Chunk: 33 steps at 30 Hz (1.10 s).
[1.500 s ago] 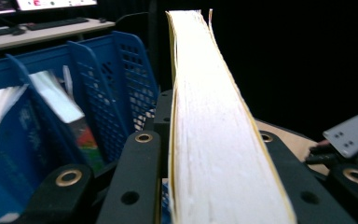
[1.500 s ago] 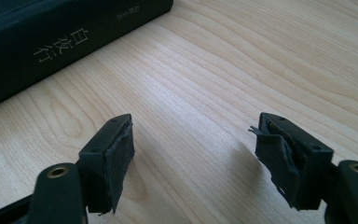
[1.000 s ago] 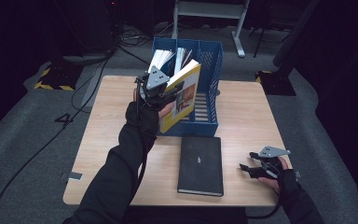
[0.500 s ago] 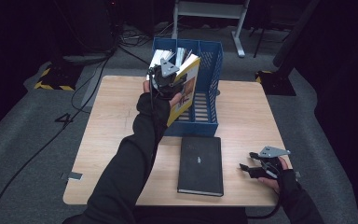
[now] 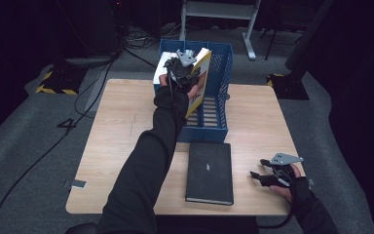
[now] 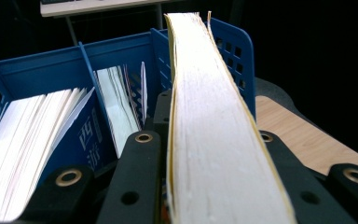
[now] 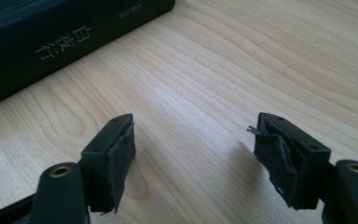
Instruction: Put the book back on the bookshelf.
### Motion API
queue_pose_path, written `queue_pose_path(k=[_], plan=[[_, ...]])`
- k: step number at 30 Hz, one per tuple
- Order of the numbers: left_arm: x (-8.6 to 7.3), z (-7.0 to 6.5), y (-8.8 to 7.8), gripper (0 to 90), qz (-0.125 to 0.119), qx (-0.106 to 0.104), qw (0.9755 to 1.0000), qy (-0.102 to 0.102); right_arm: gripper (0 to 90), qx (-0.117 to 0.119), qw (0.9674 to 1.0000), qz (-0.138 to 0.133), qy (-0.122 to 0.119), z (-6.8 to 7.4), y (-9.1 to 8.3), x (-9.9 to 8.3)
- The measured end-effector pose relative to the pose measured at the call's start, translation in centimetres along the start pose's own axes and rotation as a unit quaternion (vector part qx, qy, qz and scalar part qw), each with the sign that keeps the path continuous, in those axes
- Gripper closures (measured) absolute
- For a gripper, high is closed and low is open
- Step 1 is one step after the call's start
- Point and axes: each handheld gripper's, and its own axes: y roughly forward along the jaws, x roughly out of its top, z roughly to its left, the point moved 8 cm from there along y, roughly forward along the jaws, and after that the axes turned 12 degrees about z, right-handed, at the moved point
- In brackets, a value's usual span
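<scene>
The left gripper (image 5: 187, 68) is clamping a yellow-covered book (image 5: 199, 83) over the blue file crate (image 5: 222, 92), fore-edge up, while the right gripper (image 5: 265, 178) is resting wide open on the wooden table (image 5: 121, 126) beside a black book (image 5: 209, 173).

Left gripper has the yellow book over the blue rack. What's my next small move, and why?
Probably lower it. The left gripper is shut on the yellow book, held over the blue rack's right slot; that slot looks free, while the slots beside it hold books.
</scene>
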Motion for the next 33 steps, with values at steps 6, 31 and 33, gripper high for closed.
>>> queue_pose_path(k=[6,31,33], plan=[[0.5,0.1,0.8,75.1,0.007,0.016,0.9998,-0.013,29.5,0.0,1.0,-0.002,0.0,0.0,0.0,0.0],[1.0,-0.8,5.2,75.0,0.001,0.085,0.9928,-0.084,29.7,0.003,1.0,0.002,-0.007,0.2,0.0,-0.1],[0.7,-0.8,5.7,75.1,0.003,0.09,0.9912,-0.097,29.7,0.003,1.0,0.002,-0.007,0.2,0.0,-0.1]])
